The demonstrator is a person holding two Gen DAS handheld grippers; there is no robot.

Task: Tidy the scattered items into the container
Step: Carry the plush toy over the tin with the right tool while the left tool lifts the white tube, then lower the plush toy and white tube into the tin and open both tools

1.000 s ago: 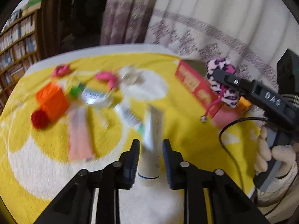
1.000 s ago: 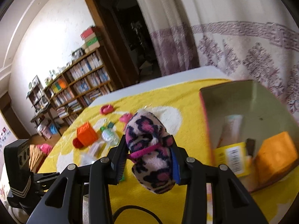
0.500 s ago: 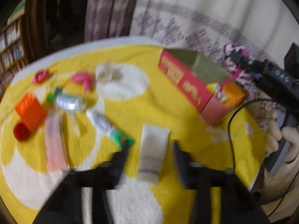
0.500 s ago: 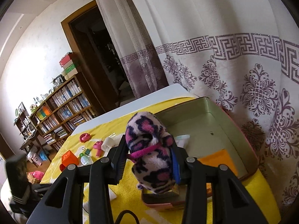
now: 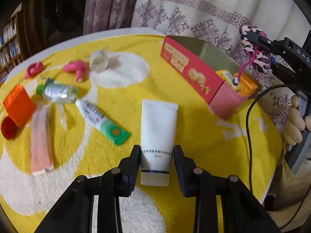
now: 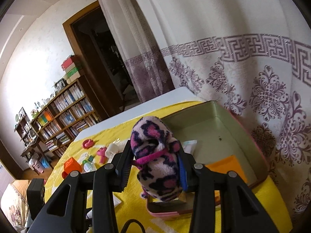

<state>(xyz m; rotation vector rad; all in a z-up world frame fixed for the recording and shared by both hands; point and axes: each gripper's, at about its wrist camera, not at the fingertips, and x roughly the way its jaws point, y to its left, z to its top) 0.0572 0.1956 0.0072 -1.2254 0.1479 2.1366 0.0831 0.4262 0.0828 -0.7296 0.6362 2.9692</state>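
My right gripper (image 6: 154,163) is shut on a pink leopard-print plush pouch (image 6: 155,155) and holds it above the near end of the open red box (image 6: 223,116); the pouch also shows in the left wrist view (image 5: 254,48), over the box (image 5: 194,71). The box holds an orange packet (image 6: 225,167) and a yellow-labelled item (image 5: 226,74). My left gripper (image 5: 157,163) is open, its jaws either side of the capped end of a white tube (image 5: 157,134) lying on the yellow cloth.
On the cloth to the left lie a green-ended tube (image 5: 101,119), a pink tube (image 5: 40,141), a clear bottle (image 5: 57,92), an orange cube (image 5: 18,104), a red cap (image 5: 7,128), two pink toys (image 5: 76,69) and a clear jar (image 5: 99,61). Curtains hang behind the box.
My right gripper carried the pouch from beside the box to over it. My left gripper drew back and opened; the white tube now lies flat between its jaws.
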